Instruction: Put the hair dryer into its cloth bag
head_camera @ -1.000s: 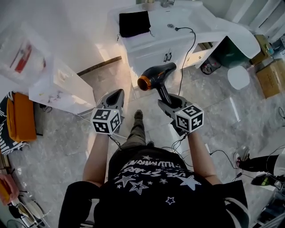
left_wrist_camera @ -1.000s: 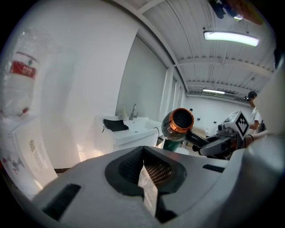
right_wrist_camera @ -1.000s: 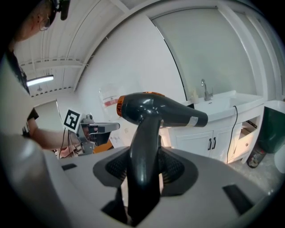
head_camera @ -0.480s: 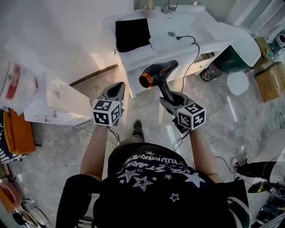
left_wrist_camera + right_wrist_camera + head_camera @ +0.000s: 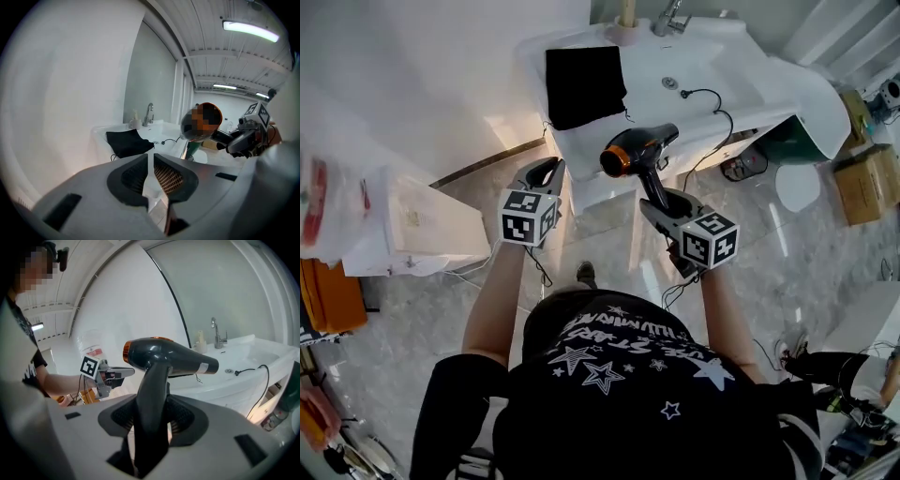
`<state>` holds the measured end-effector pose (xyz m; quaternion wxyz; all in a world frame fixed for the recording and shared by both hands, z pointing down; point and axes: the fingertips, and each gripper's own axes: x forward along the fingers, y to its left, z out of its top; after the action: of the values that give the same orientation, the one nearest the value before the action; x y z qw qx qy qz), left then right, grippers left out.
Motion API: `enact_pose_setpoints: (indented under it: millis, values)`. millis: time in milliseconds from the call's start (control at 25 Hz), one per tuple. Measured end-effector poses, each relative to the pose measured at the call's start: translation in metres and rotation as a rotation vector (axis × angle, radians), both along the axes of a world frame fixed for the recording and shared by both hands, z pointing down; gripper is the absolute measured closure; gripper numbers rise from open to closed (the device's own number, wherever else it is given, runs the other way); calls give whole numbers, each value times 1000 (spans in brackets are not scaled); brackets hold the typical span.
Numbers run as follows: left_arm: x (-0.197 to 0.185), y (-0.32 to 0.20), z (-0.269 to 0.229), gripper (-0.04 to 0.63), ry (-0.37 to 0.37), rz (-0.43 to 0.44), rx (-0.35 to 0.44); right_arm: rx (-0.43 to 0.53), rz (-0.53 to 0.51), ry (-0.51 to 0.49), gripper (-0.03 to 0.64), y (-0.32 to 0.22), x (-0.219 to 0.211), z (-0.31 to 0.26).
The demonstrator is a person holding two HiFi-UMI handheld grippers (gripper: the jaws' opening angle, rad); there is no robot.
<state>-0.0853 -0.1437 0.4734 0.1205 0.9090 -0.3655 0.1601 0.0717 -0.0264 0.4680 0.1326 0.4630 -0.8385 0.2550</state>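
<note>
A black hair dryer (image 5: 636, 150) with an orange nozzle ring stands upright in my right gripper (image 5: 659, 199), which is shut on its handle (image 5: 151, 394). Its barrel (image 5: 174, 358) lies level above the jaws, nozzle to the left. The black cloth bag (image 5: 584, 84) lies flat on the left part of the white sink counter (image 5: 741, 58), ahead of both grippers. It also shows in the left gripper view, where the bag (image 5: 126, 142) sits beyond the jaws. My left gripper (image 5: 547, 174) is level with the right one, short of the counter; its jaws have just been opening a little, with nothing between them.
A black cord (image 5: 705, 94) trails over the basin, below the faucet (image 5: 667, 17). White boxes (image 5: 422, 225) stand at the left. A green bin (image 5: 787, 131), a white round lid (image 5: 801, 162) and a cardboard box (image 5: 864, 173) sit on the right floor.
Both grippers have moved forward toward the sink counter, the right one carrying the hair dryer. The left jaws, shut before, now show a narrow gap.
</note>
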Motion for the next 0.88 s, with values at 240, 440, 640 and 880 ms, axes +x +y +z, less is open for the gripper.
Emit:
enact_pose_setpoints:
  millis: [240,440,640,880]
  values:
    - [6,-49,18,529,-70,33,16,-24,-21,10,433,-37,-2,7]
    - [15,-79,30,479,-128,58,39,-34,-29,-17,433,-49,-2,8]
    - [22,-102,54,460,-191,62,41,-42,-44,-38,433,-50,1,9]
    - [27,-125,72,400,-306,55,42,-53,-94,-40,432,-60,14,12]
